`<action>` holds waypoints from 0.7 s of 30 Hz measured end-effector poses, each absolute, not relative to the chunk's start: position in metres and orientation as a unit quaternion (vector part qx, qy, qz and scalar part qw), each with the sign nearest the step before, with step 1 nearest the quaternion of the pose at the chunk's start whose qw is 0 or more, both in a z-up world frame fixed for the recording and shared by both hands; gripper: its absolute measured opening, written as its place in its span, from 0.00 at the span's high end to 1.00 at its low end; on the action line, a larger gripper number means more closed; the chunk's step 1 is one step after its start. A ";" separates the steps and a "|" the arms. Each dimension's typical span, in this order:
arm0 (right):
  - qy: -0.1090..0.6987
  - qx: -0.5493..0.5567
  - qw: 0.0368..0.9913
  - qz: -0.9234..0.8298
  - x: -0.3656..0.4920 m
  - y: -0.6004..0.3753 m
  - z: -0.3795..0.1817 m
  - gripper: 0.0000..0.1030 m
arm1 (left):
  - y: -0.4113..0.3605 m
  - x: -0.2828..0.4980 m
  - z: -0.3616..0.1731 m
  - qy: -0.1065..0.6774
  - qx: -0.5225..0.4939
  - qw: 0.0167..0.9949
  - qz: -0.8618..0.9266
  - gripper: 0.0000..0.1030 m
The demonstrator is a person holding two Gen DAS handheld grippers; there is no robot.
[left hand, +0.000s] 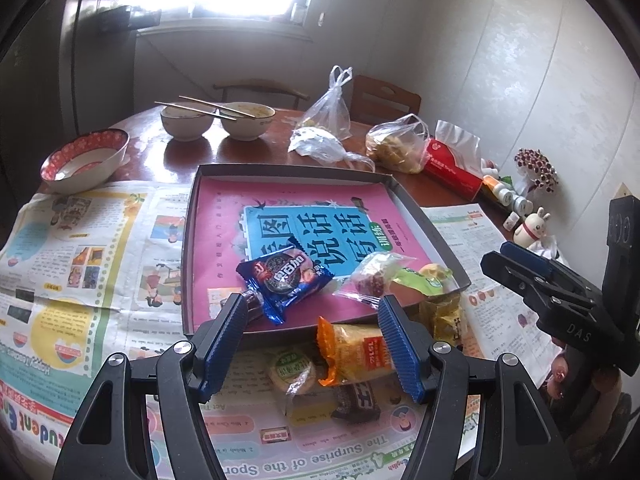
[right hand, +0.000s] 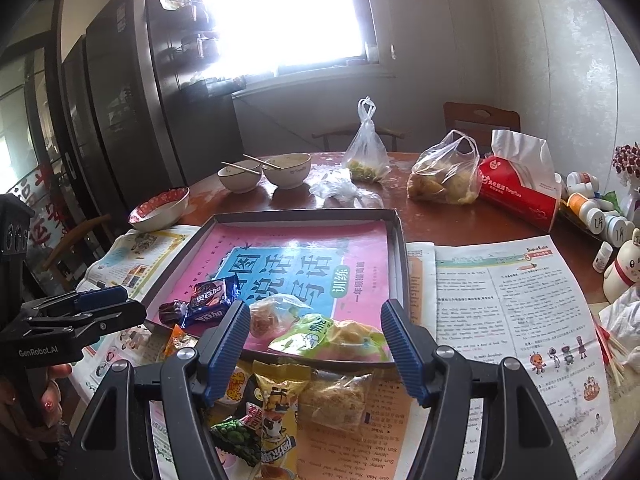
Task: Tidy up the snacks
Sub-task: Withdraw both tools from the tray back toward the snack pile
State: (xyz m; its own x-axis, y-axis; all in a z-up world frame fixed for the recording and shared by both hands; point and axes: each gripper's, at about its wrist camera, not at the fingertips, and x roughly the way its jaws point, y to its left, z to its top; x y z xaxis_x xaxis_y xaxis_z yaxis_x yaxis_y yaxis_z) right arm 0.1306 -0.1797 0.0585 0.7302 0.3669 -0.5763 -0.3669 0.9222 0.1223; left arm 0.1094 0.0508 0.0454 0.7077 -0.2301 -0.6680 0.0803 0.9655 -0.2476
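Note:
A shallow dark tray (left hand: 191,240) lined with a pink book cover holds a blue cookie pack (left hand: 286,276), a clear-wrapped pastry (left hand: 372,276) and a green pack (left hand: 424,280). In front of the tray, on newspaper, lie an orange-yellow pack (left hand: 356,354), a round green-labelled cake (left hand: 292,372) and a dark bar (left hand: 356,398). My left gripper (left hand: 311,302) hovers open above the tray's front edge, holding nothing. My right gripper (right hand: 315,306) is open too, above the green pack (right hand: 320,332). Below it lie a yellow cartoon packet (right hand: 276,400), a crumbly cake pack (right hand: 340,396) and a green pea pack (right hand: 236,436).
At the back of the wooden table stand two bowls with chopsticks (left hand: 216,120), a red-rimmed bowl (left hand: 86,160), tied plastic bags (left hand: 396,144) and a red tissue box (right hand: 520,196). Medicine bottles (right hand: 596,212) and a rabbit figure (left hand: 534,228) crowd the right edge. Newspapers (right hand: 512,312) cover the front.

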 end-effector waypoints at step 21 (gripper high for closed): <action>0.324 -0.018 0.924 0.202 0.115 -0.174 0.054 0.35 | 0.038 0.105 0.035 0.398 -0.090 0.906 -0.114 0.33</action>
